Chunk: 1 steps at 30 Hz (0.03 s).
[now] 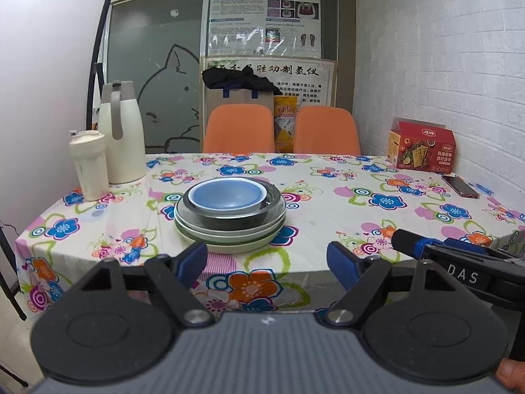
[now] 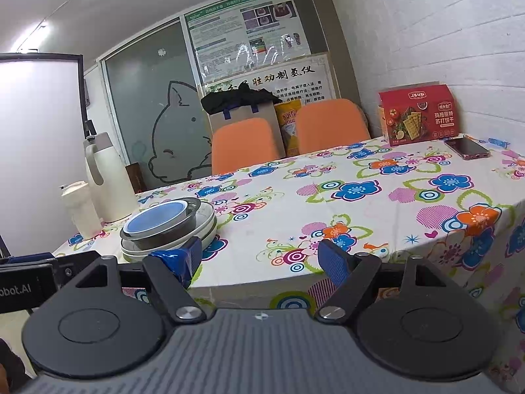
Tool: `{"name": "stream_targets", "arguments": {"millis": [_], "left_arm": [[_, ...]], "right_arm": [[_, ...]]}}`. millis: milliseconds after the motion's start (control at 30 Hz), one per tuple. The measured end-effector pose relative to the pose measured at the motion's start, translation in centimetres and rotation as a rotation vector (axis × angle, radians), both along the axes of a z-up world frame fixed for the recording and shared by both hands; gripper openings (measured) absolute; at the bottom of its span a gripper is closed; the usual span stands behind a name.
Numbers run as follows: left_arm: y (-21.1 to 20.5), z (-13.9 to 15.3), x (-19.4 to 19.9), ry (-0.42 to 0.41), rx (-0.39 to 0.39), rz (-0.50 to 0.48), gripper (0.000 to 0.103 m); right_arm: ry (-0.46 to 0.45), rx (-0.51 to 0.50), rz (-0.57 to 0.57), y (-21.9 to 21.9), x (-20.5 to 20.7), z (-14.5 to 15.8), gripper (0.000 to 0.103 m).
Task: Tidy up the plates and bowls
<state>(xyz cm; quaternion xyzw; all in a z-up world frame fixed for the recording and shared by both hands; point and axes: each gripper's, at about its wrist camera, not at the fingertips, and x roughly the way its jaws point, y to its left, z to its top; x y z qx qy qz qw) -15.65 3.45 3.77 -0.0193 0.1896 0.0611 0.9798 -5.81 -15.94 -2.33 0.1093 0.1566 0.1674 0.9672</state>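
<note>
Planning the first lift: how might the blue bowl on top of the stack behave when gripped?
The blue bowl sits loosely nested in a dark bowl, so it probably lifts free. Its glossy rim looks slippery. It seems light, perhaps plastic.

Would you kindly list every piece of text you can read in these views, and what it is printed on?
"DAS": on the right gripper.
"obot.AI", cut off: on the left gripper.
"苏打饼干": on the red cracker box.
"功制氢仪": on the white sign.
Green-framed poster and yellow bag: too blurred.
</note>
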Motion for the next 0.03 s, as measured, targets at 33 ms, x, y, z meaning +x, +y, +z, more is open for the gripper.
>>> {"name": "stream_targets", "arguments": {"millis": [33], "left_arm": [[-0.01, 0.03, -0.02, -0.002, 0.003, 0.002, 0.081]], "right_arm": [[-0.001, 0.000, 0.001, 0.03, -0.06, 0.04, 0.064]]}}
